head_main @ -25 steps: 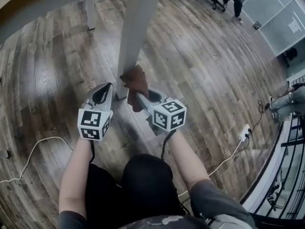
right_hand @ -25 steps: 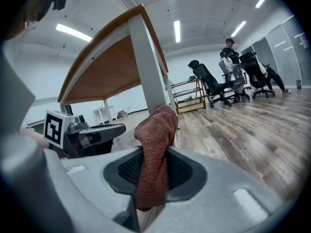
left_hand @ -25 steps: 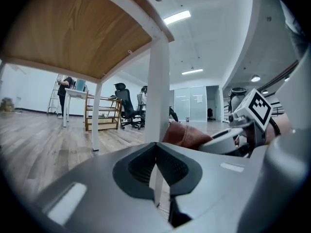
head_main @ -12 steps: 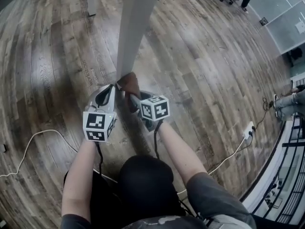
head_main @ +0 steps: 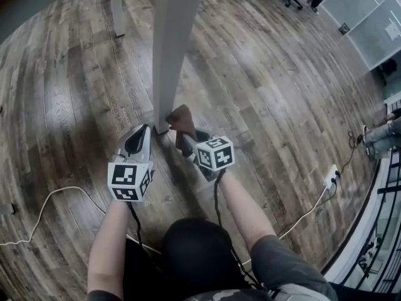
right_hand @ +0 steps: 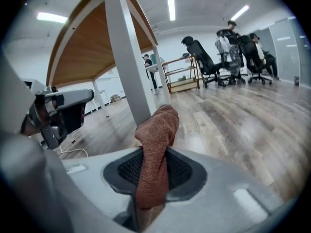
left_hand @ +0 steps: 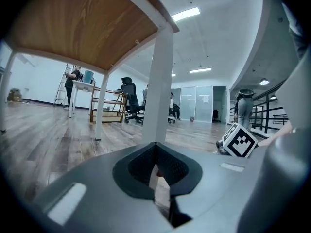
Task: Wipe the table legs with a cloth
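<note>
So, the right gripper (head_main: 183, 132) is clamped on the brown cloth (head_main: 180, 116). In the right gripper view you can see the cloth (right_hand: 154, 147) pinched between the jaws, with a bunched end poking up out of them. It's down low, right by the foot of the white bench leg (head_main: 173, 49), just to its right. I can't tell if the cloth actually touches the leg.

The left gripper (head_main: 138, 138) sits on the other side of that foot, near the wooden floor (head_main: 282, 93) and pointing at the leg (left_hand: 160, 86). Its jaws are pretty much together, with nothing between them. From down there you see the wood underside of the bench top (left_hand: 82, 28). A white cable (head_main: 42, 207) trails over the floor at the left.
</note>
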Motion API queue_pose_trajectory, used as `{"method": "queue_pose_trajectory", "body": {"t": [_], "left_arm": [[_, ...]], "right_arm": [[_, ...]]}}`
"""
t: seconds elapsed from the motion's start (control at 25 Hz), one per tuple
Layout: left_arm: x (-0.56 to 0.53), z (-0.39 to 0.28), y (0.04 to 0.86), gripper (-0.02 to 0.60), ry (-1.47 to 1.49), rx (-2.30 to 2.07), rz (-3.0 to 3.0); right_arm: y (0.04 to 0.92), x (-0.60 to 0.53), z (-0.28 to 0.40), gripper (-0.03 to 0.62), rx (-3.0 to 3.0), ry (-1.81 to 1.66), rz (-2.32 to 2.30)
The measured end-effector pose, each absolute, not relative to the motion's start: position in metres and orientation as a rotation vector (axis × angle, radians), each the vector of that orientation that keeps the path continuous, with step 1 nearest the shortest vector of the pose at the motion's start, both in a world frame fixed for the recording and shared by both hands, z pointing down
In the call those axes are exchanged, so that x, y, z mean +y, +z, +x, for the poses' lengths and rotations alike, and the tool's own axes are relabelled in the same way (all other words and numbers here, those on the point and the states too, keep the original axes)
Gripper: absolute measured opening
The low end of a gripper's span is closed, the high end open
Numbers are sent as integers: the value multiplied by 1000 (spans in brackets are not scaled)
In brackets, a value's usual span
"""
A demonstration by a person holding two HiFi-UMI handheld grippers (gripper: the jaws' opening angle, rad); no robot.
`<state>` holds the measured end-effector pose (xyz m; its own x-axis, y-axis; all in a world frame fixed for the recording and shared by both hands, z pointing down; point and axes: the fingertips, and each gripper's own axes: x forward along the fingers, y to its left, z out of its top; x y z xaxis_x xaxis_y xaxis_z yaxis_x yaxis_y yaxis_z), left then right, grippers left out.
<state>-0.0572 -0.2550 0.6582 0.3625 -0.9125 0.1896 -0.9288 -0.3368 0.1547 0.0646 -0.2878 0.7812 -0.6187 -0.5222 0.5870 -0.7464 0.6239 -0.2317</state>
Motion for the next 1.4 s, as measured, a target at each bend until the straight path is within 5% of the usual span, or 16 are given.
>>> {"method": "queue_pose_trajectory", "body": {"t": [0.48,0.76,1.0,1.4], "left_arm": [[-323,-76,504,20,48,-1787,2669],[-332,-65,462,20,-33,-1770,2708],[-329,-74,477,20,-25,-1768,2673],[-307,-68,597,20,124,-1706,2602]], "right_arm": [[466,-374,65,89,-2653,-55,1110],[364,-364,29,90,-2777,-253,1049],[404,-364,25,89,-2733,-216,1031],[589,-355,27,90,-2548,-3,916]]}}
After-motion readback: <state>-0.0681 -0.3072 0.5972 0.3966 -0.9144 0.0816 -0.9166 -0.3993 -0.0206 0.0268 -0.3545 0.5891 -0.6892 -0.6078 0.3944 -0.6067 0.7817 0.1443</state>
